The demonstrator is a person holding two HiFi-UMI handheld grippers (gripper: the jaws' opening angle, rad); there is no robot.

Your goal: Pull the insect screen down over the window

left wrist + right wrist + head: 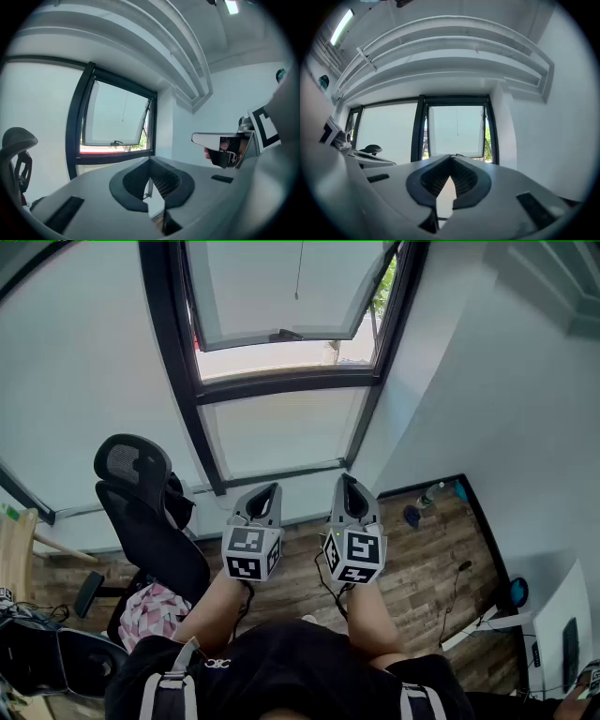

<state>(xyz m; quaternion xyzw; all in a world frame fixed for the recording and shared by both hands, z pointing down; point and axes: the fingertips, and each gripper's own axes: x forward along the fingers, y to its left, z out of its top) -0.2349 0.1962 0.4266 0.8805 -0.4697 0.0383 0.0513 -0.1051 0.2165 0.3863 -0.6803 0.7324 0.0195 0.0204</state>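
The left hand-held gripper (266, 491) and the right hand-held gripper (351, 486) are held side by side, jaws closed on nothing. The window (281, 385) is seen far ahead, its sash (281, 292) tilted open. A chair (141, 512) is placed at left.

Two claws: the left claw (267, 489) and the right claw (349, 482). One open window sash (281, 292) ahead of and above both claws, with one pull cord (299, 273) hanging at it. One fixed pane (281, 432) beneath that sash. One black office chair (141, 512) left of the left claw.
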